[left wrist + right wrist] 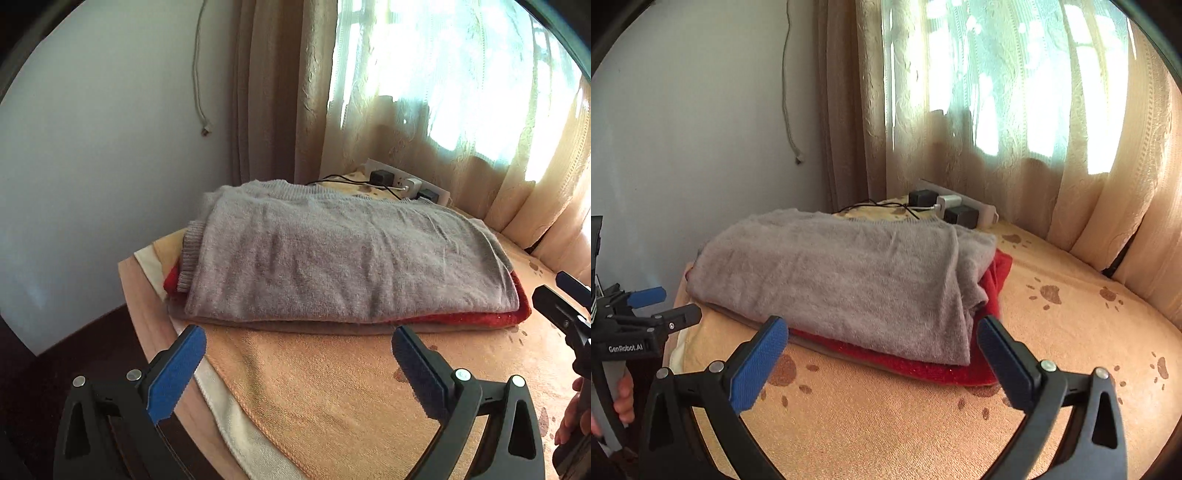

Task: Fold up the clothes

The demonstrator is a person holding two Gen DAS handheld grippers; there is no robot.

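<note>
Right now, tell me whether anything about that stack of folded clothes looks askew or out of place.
The folded grey knit sweater lies skewed on the folded red garment, whose edges stick out at the front and right. One ribbed grey cuff pokes out at the left. Nothing looks spilled or damaged.

The folded sweater (332, 258) on top of the pile is a soft grey with ribbed cuffs and hem in the same grey. Under it lies a bright red garment (923, 363) with a faint sparkle along its edge, and below that a thin brownish-tan layer (314, 326). The cloth (1052, 350) over the table is pale orange-peach, printed with brown paw prints, with a cream border. Both the left gripper (299, 350) and the right gripper (882, 343) are black with blue finger pads. The curtain (1015, 129) is beige with an embossed pattern; the wall (92, 147) is pale bluish-white. The power strip (982, 214) is white, carrying black and white plugs.
</note>
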